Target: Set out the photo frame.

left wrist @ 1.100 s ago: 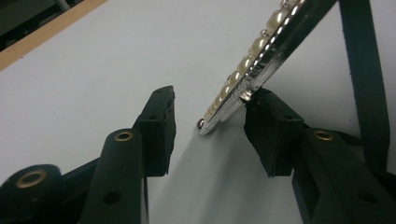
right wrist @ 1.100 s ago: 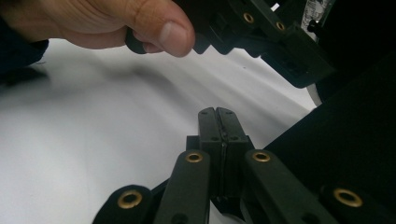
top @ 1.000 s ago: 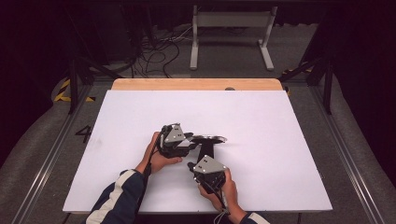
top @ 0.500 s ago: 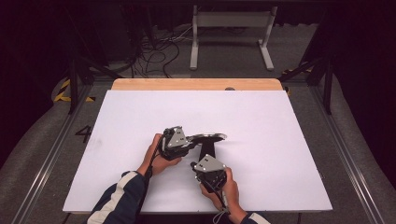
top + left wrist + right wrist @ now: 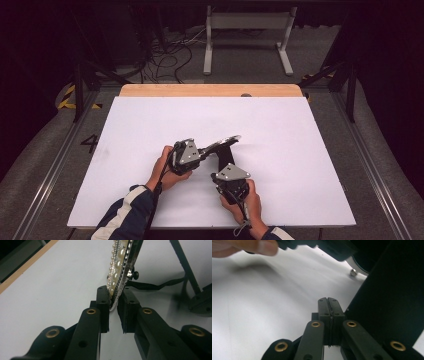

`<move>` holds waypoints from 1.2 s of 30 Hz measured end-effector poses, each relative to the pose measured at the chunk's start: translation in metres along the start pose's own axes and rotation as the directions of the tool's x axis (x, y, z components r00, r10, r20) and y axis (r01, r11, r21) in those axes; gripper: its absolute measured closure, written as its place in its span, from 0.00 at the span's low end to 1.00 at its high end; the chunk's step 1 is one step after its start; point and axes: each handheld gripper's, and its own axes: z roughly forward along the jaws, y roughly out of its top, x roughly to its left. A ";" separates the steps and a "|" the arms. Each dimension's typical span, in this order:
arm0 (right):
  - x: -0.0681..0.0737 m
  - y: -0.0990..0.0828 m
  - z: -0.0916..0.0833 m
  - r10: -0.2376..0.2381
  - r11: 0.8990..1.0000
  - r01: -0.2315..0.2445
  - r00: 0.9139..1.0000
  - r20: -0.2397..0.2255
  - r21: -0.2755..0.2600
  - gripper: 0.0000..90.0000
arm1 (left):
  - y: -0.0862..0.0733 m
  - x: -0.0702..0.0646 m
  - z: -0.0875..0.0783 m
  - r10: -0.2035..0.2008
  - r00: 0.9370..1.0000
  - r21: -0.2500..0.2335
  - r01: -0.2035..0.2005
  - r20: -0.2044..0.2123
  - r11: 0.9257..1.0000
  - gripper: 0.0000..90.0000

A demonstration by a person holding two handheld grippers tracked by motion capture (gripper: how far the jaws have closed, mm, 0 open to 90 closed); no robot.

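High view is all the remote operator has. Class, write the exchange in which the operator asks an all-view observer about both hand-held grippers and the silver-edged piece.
Operator: What lines the silver-edged piece?
Observer: A row of pearls beside small beads runs along its rim.
Operator: Is the left hand-held gripper on it?
Observer: Yes. Its jaws have just been closing and now pinch the rim's lower end.
Operator: And the right hand-held gripper?
Observer: Its jaws are pressed together, right beside a black panel.
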 end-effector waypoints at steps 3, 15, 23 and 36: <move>-0.003 -0.002 -0.001 0.024 1.000 -0.024 1.000 -0.016 0.000 1.00 | 0.000 -0.001 -0.001 0.006 1.000 0.002 -0.006 -0.004 1.000 0.89; -0.015 -0.007 -0.006 0.038 0.999 -0.038 0.999 -0.003 0.009 1.00 | -0.001 -0.001 0.001 -0.027 1.000 -0.028 0.027 0.007 0.999 0.80; -0.017 -0.010 -0.009 0.042 0.999 -0.042 0.999 0.014 0.009 1.00 | -0.003 0.001 0.013 -0.042 0.999 -0.013 0.042 0.001 0.999 0.72; -0.028 -0.016 -0.014 0.062 0.998 -0.063 0.997 0.045 0.008 1.00 | 0.001 0.000 0.024 -0.044 0.999 -0.002 0.044 0.026 0.999 0.68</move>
